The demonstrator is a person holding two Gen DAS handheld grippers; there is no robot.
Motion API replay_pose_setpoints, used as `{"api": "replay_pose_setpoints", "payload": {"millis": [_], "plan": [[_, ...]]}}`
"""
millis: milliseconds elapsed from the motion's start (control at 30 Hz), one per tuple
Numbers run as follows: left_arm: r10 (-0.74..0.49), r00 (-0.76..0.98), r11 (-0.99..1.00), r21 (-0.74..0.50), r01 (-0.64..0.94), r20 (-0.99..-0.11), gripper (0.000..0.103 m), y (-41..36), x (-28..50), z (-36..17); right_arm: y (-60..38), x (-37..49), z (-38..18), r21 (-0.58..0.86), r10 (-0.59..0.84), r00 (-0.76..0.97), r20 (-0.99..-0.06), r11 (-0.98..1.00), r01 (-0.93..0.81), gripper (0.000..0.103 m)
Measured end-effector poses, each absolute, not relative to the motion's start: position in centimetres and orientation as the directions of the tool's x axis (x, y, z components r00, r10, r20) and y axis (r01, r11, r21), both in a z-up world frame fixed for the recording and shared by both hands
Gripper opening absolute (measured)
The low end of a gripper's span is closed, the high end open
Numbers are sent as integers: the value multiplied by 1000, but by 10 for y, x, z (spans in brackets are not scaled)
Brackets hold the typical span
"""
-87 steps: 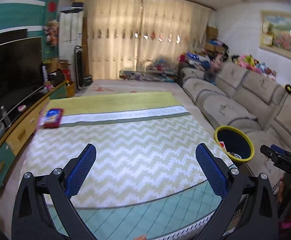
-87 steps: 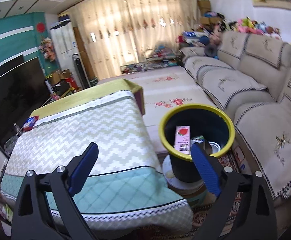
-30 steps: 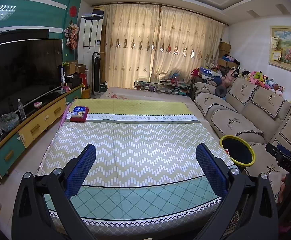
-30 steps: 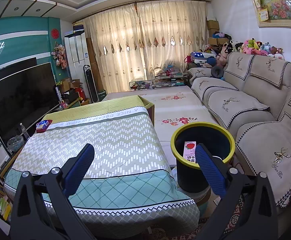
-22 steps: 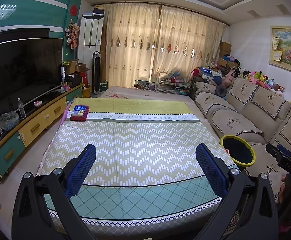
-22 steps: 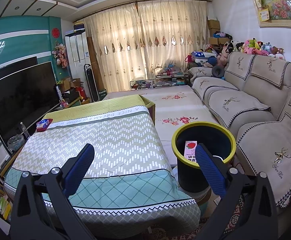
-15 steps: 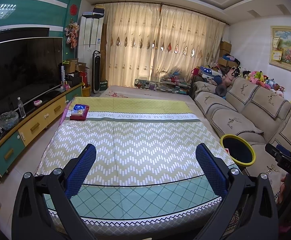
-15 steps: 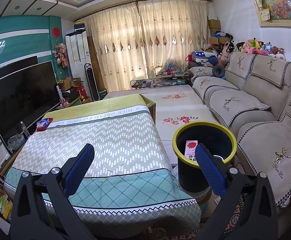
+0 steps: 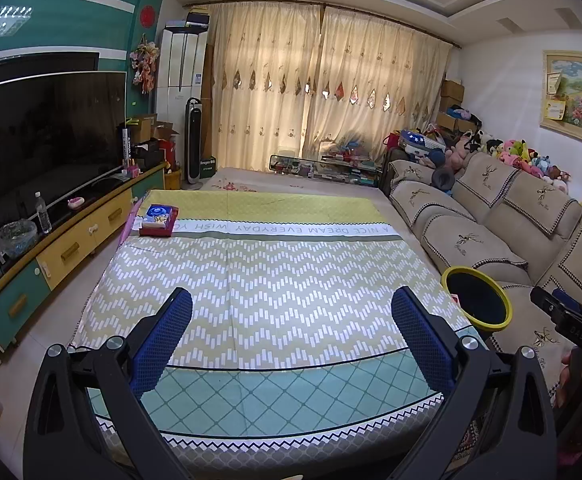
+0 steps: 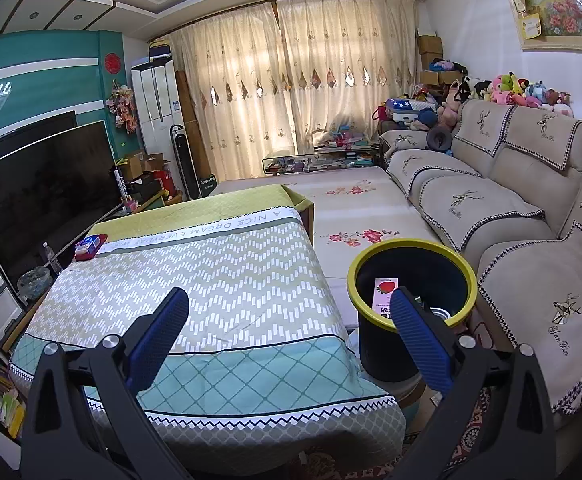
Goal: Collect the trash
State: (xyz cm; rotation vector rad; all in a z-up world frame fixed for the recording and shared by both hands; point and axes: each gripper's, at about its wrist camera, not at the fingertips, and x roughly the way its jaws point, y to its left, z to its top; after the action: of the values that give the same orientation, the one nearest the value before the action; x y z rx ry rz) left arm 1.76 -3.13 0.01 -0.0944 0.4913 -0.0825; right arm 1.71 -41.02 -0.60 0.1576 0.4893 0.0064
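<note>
i saw the yellow-rimmed bin (image 10: 411,276) holding a strawberry carton (image 10: 386,289), beside the table (image 10: 211,280); left gripper (image 9: 291,316) and right gripper (image 10: 289,314) gaped, empty.

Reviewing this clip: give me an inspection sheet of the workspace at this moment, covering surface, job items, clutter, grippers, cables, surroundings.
Surface: table covered by a chevron-patterned cloth, flat.
Job's things: yellow-rimmed bin stands on the floor between table and sofa; inside it, a strawberry carton and a can. No loose trash seen on the table.
Clutter: tissue pack at the far left corner of the table.
Grippers: left gripper open, holding nothing; right gripper open, holding nothing, its right finger overlapping the bin in view.
Cables: nothing seen.
Surroundings: TV on a cabinet to the left, sofa to the right, curtains at the back.
</note>
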Motion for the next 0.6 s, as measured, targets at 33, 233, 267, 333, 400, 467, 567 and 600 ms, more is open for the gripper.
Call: {"api": "replay_pose_setpoints", "payload": {"millis": [33, 233, 267, 333, 400, 467, 567, 600], "plan": [[-102, 878, 992, -111, 57, -468, 98, -30, 19, 1, -411, 17, -6, 152, 44, 882, -468, 988, 31, 96], [-102, 878, 992, -110, 56, -468, 98, -30, 20, 1, -411, 19, -8, 153, 48, 879, -475, 988, 29, 96], [-101, 878, 992, -109, 56, -468, 98, -30, 19, 0, -411, 19, -8, 153, 48, 879, -475, 988, 29, 96], [-102, 878, 992, -110, 56, -468, 98, -30, 20, 1, -411, 19, -8, 154, 48, 879, -475, 988, 29, 96], [-102, 878, 992, -111, 56, -468, 98, -30, 20, 2, -410, 19, -9, 153, 47, 878, -477, 988, 30, 96], [-103, 878, 992, -112, 56, -468, 98, -30, 20, 2, -411, 19, -9, 154, 48, 877, -477, 988, 30, 96], [-100, 877, 992, -110, 55, -469, 98, -30, 20, 1, -410, 20, -9, 154, 49, 876, -480, 988, 29, 96], [-100, 877, 992, -111, 54, -470, 98, -29, 19, 0, -410, 20, -9, 155, 50, 876, -480, 988, 29, 96]]}}
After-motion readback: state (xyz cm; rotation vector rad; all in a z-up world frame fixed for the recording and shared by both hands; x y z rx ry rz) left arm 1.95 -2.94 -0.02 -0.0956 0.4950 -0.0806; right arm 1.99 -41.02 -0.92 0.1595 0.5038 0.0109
